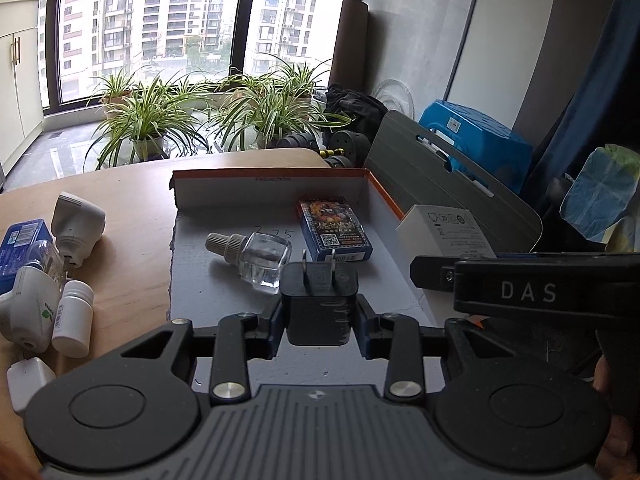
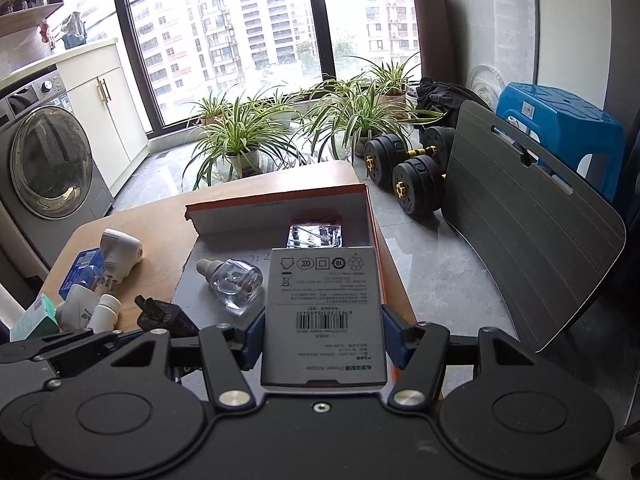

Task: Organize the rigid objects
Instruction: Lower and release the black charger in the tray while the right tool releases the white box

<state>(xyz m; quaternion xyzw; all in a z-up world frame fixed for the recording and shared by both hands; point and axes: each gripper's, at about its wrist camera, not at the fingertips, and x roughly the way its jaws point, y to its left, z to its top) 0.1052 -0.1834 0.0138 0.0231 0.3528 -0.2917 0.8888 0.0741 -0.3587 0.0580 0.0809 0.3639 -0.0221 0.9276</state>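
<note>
**Both grippers loaded above the open box**

While the left gripper [image 1: 319, 322] is clamped on a black plug adapter [image 1: 318, 304] with its prongs pointing up, the right gripper [image 2: 323, 342] grips a white power-adapter box [image 2: 324, 312] by its long sides. Both hang over the shallow orange-edged cardboard box [image 1: 272, 188] on the wooden table [image 1: 132, 200]. Inside it, a clear glass bottle [image 1: 262, 258] lies on its side at 10 o'clock from the plug adapter, and a blue card pack [image 1: 334, 230] lies at 12 o'clock. At 9 o'clock, outside the box, sit a small white bottle [image 1: 74, 316] and a white plug-in device [image 1: 76, 226].
</note>
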